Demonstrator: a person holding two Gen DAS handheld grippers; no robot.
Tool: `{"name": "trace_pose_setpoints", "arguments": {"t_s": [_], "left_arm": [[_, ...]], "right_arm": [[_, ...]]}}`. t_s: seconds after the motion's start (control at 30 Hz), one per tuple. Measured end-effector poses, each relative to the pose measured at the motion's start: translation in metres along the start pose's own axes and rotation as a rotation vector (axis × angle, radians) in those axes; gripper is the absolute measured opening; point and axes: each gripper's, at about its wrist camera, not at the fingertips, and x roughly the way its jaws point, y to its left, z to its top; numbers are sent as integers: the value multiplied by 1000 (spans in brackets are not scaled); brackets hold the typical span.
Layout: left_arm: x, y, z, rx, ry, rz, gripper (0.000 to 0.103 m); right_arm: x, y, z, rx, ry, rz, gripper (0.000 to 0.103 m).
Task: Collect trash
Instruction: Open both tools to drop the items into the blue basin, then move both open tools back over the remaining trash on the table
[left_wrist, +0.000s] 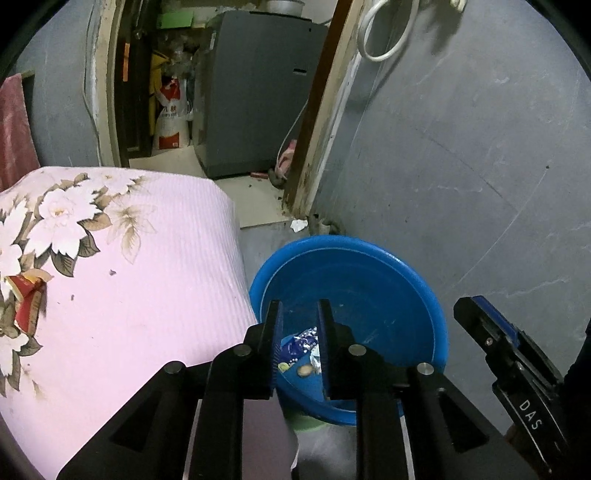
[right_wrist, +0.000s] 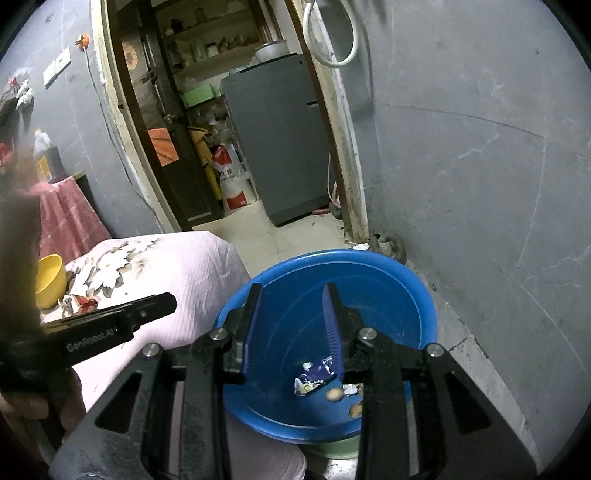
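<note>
A blue basin (left_wrist: 388, 295) (right_wrist: 369, 291) stands on the floor beside the bed. In it lie a crumpled blue-and-white wrapper (left_wrist: 299, 343) (right_wrist: 314, 378) and small round scraps (right_wrist: 334, 395). My left gripper (left_wrist: 299, 308) is open and empty above the basin's near rim, by the bed edge. My right gripper (right_wrist: 293, 291) is open and empty above the basin. A red wrapper (left_wrist: 27, 299) (right_wrist: 83, 301) lies on the pink floral bedcover (left_wrist: 129, 277) (right_wrist: 192, 269), far left of both grippers.
A yellow bowl (right_wrist: 50, 275) sits on the bed near the red wrapper. A white scrap (left_wrist: 298, 224) lies on the floor by the door frame. A grey wall (left_wrist: 480, 166) is at right. A doorway leads to a grey appliance (left_wrist: 258, 92).
</note>
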Motion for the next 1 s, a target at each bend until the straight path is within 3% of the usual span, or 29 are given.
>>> {"name": "trace_pose_setpoints", "arguments": {"t_s": [0.43,0.57,0.63,0.77,1.0], "left_arm": [[-64,21,8,-41,-105,11,16],[-92,32,9,-49,-154,28,17],[-109,41,9,-59,-190,37,25],[-142,60,6,-85,-265,57,30],[-199,91,-5,-103,-381,146,40]], "right_arm": [[-36,35,14,-42,-76,21,51],[-49,54,18,-61,-107,37,57],[-54,64,20,-72,-121,46,59],[-69,88,23,-93,-173,78,70],[-88,130,23,-123,-247,129,85]]}}
